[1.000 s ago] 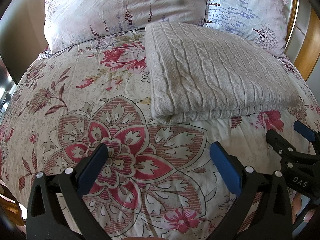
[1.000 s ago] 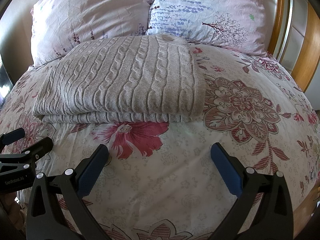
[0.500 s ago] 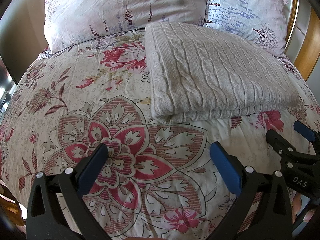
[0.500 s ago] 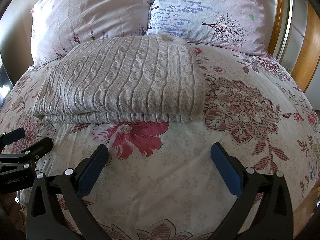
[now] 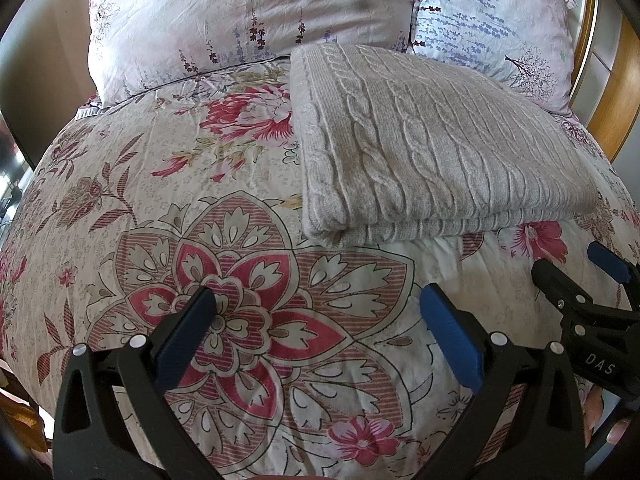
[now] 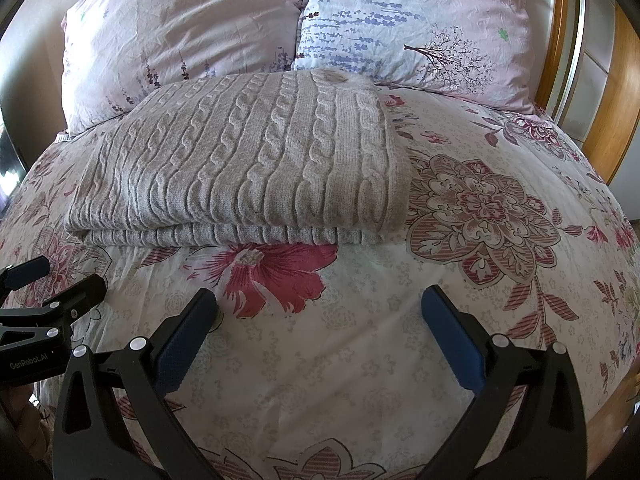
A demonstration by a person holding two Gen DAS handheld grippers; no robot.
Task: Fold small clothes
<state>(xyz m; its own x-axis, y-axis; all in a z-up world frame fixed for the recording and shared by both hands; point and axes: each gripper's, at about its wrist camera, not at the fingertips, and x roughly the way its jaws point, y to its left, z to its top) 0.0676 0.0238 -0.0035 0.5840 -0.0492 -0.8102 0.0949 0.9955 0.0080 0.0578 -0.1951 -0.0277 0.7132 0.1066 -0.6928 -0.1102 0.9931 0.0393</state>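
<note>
**Nothing has shifted since a second ago**

Your two grippers sit exactly where they were, and the sweater has not moved either. You have one grey cable-knit sweater (image 5: 432,148), folded into a flat rectangle, lying on the floral quilt (image 5: 224,248) just short of two pale flower-print pillows (image 6: 416,20). Your left gripper (image 5: 316,316) hovers over the quilt near the sweater's front corner, its blue-padded fingers (image 5: 448,336) spread wide and holding nothing. Your right gripper (image 6: 320,316) hangs near the sweater's folded front edge, fingers equally wide apart and empty.
</note>
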